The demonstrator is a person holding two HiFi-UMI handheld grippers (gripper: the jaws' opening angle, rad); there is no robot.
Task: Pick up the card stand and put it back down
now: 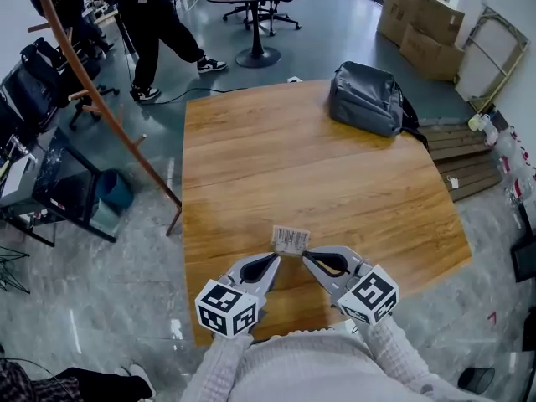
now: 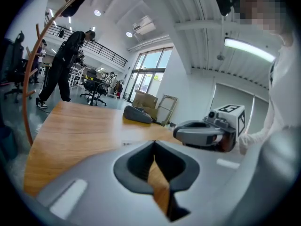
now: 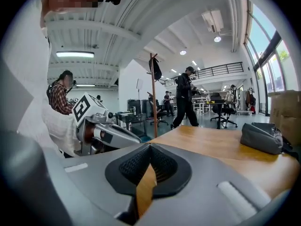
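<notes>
At the wooden table's (image 1: 251, 157) near edge, the left gripper (image 1: 276, 258) and right gripper (image 1: 306, 256) are held with jaws pressed together, empty, the card stand (image 1: 291, 239) just beyond their tips. A grey backpack (image 1: 367, 99) is laid farther on; a person (image 1: 155, 23) is pictured beyond.

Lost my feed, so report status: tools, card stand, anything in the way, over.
Left tool shut, right tool shut, both empty. Card stand on table, just off both tips. Grey backpack at far end, well clear.
</notes>
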